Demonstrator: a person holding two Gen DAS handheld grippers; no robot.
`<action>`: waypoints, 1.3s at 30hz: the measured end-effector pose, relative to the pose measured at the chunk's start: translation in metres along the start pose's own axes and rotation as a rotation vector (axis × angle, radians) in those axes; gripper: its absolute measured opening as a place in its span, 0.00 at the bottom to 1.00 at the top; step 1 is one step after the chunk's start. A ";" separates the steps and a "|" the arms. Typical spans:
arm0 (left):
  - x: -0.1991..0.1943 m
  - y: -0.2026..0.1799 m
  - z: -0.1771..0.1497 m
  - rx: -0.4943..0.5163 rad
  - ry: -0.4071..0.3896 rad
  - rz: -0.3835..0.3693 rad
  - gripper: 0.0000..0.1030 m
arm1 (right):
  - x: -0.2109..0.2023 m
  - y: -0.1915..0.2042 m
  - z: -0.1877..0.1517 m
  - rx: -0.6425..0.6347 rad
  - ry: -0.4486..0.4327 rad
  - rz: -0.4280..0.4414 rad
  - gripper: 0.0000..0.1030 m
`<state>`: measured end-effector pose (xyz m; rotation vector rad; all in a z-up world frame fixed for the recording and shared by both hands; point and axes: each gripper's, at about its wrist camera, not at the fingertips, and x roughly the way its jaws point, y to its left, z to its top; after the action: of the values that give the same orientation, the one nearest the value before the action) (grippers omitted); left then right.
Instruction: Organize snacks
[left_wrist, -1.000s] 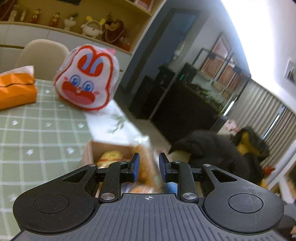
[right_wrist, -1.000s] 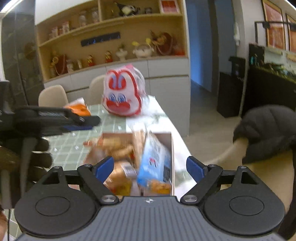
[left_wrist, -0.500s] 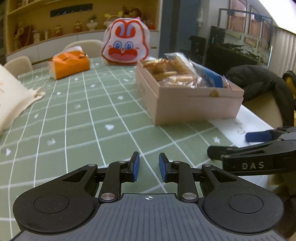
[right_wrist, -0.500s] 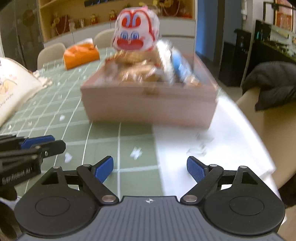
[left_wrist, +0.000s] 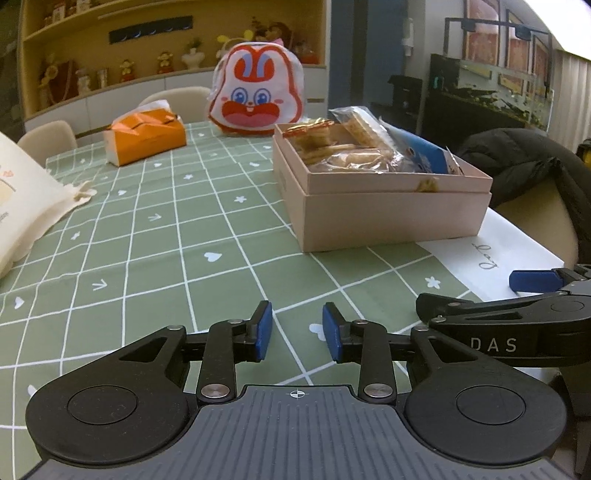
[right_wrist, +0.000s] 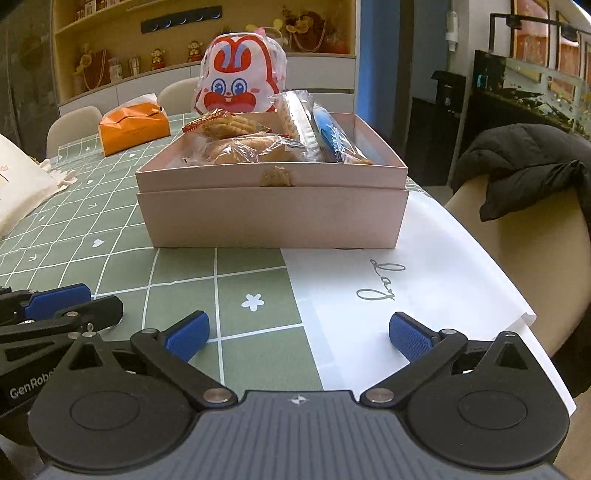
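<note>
Your box (right_wrist: 273, 218) of snacks (right_wrist: 251, 146) sits on the tabletop (left_wrist: 155, 258), its near right corner over a white sheet (right_wrist: 406, 295), well ahead of both grippers. From the right wrist you face its long front wall square on and see a blue packet (right_wrist: 328, 138) standing on edge against the right side. The left wrist sees the box from its left corner instead, and shows the packs piled above the rim.

Your left gripper (left_wrist: 297, 332) has its jaws a little apart and opening, with only green cloth between them. Your right gripper (right_wrist: 299, 332) has its jaws spread wide and opening, also with nothing between them, straddling the edge of the sheet.

Behind the box stand a rabbit bag (left_wrist: 256, 98) and an orange pack (left_wrist: 146, 136). A cream bag (left_wrist: 26, 203) is cut off at the left edge in both views. Only the right wrist shows the whole sheet; its script is hard to read. A dark jacket (right_wrist: 524, 166) drapes a chair on the right.
</note>
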<state>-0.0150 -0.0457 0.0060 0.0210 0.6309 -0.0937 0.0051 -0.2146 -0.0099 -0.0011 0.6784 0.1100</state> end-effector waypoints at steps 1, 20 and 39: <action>0.000 0.000 0.000 0.002 0.000 0.000 0.34 | 0.000 0.000 0.000 0.000 0.000 0.000 1.00; -0.001 -0.001 0.000 -0.005 0.001 0.002 0.34 | 0.000 0.000 -0.001 0.000 0.000 0.000 1.00; -0.001 -0.001 0.000 -0.009 0.001 0.000 0.34 | 0.000 0.000 0.000 0.000 -0.001 0.000 1.00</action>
<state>-0.0154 -0.0463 0.0064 0.0127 0.6321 -0.0908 0.0052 -0.2144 -0.0102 -0.0013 0.6778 0.1099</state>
